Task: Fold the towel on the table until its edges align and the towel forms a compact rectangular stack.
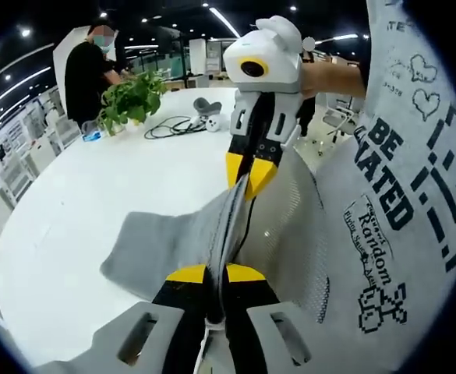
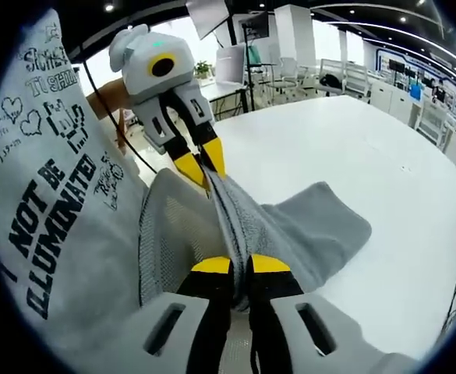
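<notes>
My left gripper (image 1: 216, 274) and right gripper (image 2: 240, 266) each pinch the grey towel's (image 1: 177, 241) raised edge, stretched between them, its far end draping onto the white table (image 1: 95, 195)

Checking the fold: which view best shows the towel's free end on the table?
The right gripper view: the grey towel spreads out past the jaws with little hidden. The left gripper view shows a smaller part.

Your left gripper (image 1: 215, 274) and right gripper (image 2: 240, 265) pinch the towel (image 1: 165, 245), so its gripped edge is hidden between their tips. The towel's near part is cut off beside your printed shirt (image 1: 415, 156). Beyond the towel, the small items by the plant (image 1: 130, 97) are too small to tell.
</notes>
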The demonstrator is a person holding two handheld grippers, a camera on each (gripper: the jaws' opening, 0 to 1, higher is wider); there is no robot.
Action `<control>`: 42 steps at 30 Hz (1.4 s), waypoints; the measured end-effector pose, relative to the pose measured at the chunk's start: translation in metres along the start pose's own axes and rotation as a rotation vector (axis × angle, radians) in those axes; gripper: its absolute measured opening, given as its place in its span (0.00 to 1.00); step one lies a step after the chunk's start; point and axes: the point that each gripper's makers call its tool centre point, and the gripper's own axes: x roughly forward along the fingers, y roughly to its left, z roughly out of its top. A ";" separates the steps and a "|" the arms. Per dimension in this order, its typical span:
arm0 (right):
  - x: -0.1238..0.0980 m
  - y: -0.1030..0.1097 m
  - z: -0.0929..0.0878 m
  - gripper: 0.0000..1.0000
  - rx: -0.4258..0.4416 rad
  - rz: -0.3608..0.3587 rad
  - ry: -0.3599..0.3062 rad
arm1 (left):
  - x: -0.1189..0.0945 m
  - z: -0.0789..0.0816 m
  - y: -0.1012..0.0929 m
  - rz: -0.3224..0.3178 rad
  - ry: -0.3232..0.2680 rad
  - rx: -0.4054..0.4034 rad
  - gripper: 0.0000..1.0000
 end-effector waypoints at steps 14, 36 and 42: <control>0.000 -0.022 0.015 0.04 0.011 0.000 -0.009 | 0.004 0.004 0.024 0.026 -0.037 -0.058 0.07; 0.018 -0.094 0.038 0.05 0.069 -0.003 -0.008 | 0.033 0.002 0.104 -0.010 -0.086 -0.107 0.07; 0.032 -0.118 0.035 0.05 0.088 0.003 0.014 | 0.048 -0.006 0.123 -0.012 -0.106 -0.173 0.08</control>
